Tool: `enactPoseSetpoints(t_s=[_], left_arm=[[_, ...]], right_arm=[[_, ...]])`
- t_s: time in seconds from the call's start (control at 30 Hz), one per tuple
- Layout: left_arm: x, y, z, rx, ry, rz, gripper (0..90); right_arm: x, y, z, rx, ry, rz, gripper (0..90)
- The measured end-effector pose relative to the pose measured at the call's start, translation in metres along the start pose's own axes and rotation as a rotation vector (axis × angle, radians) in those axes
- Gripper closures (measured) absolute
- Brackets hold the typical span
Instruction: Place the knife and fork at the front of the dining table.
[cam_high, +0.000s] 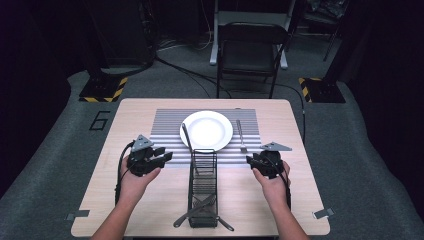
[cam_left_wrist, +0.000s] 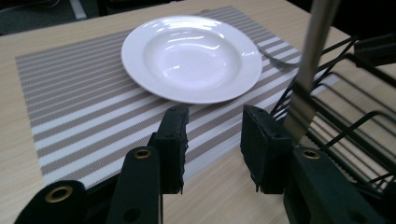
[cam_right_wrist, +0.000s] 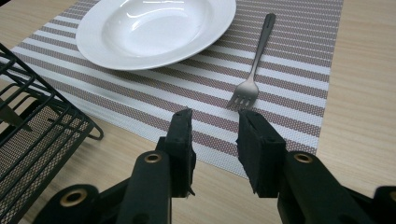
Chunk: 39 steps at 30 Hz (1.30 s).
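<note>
A white plate (cam_high: 206, 130) sits on a striped placemat (cam_high: 167, 122), and a fork (cam_high: 240, 135) lies on the mat to its right. In front of the plate stands a black wire caddy (cam_high: 202, 187), from which a metal utensil handle (cam_high: 187, 137) leans out toward the plate. My left gripper (cam_high: 165, 157) hovers left of the caddy, open with nothing between its jaws. In the left gripper view the handle (cam_left_wrist: 310, 60) rises just right of the gripper (cam_left_wrist: 212, 135). My right gripper (cam_high: 250, 160) is open and empty. In the right gripper view it (cam_right_wrist: 215, 135) points at the fork (cam_right_wrist: 254, 70), a little short of the tines.
More cutlery (cam_high: 200, 212) lies in the caddy's near end, its ends sticking out toward the table's front edge. A folding chair (cam_high: 250, 50) stands beyond the table. Bare wood lies left and right of the placemat.
</note>
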<state>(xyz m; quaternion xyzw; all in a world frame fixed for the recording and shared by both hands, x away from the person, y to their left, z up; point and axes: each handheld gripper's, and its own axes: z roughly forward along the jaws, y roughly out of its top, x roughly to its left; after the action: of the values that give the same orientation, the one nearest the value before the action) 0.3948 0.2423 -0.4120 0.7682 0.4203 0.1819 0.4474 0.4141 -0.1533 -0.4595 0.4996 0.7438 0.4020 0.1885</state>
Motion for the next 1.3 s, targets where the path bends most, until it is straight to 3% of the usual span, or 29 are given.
enactPoseSetpoints(t_s=[0.2,0.57,0.97,1.3], left_arm=[[-0.018,0.015,0.006,0.001,-0.040,0.026,61.7],[-0.037,0.022,0.015,0.004,-0.063,0.058,62.0],[-0.043,0.024,0.030,0.021,-0.100,0.042,67.7],[-0.044,0.021,0.039,0.015,-0.105,0.029,73.0]], right_arm=[[-0.001,-0.002,-0.005,-0.024,-0.004,0.009,64.8],[-0.002,-0.006,-0.007,-0.035,0.003,0.017,64.6],[-0.003,-0.008,-0.007,-0.035,0.002,0.025,64.6],[-0.007,-0.009,-0.006,-0.042,0.007,0.038,64.5]])
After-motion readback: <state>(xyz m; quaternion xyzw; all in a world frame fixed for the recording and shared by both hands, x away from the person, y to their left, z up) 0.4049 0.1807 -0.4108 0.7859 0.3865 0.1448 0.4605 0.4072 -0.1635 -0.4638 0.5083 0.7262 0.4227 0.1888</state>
